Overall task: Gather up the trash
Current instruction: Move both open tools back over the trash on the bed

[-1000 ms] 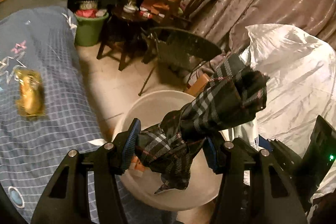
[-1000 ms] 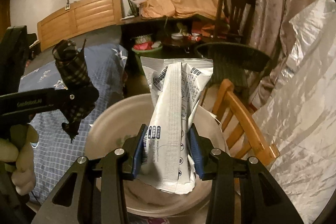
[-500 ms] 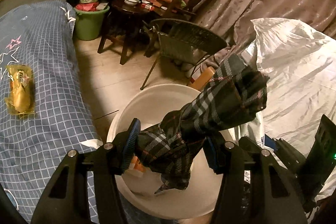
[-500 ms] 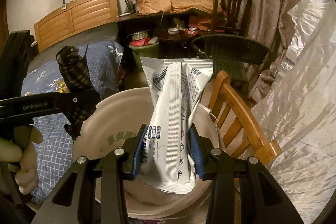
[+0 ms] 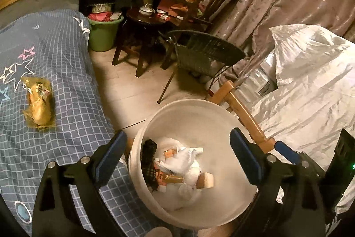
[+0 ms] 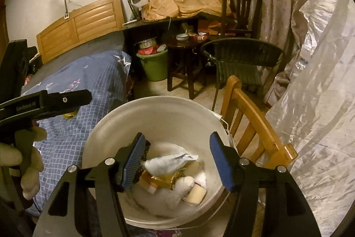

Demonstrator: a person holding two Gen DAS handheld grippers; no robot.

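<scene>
A white bucket (image 5: 195, 108) (image 6: 115, 126) stands on the floor beside the bed, with trash at its bottom. The dark plaid wrapper (image 5: 148, 161) lies against its left wall. The white packet (image 6: 170, 162) rests on top of the heap. My left gripper (image 5: 177, 150) hangs over the bucket, jaws opening wide, nothing between them. My right gripper (image 6: 177, 159) is also above the bucket, jaws opening and empty. A gold wrapper (image 5: 40, 103) lies on the blue checked bedcover (image 5: 66, 81). The left gripper's side (image 6: 51, 101) and a gloved hand (image 6: 24, 166) show in the right wrist view.
A wooden chair (image 6: 250, 123) stands right of the bucket against silver plastic sheeting (image 5: 310, 81). Beyond are a dark wicker chair (image 5: 206, 52), a small dark table (image 5: 146, 19), a green bin (image 5: 104, 32) and a cluttered desk (image 6: 168, 21) by the curtains.
Both grippers opened. The plaid wrapper dropped from the left gripper and the white packet from the right; both now lie in the bucket.
</scene>
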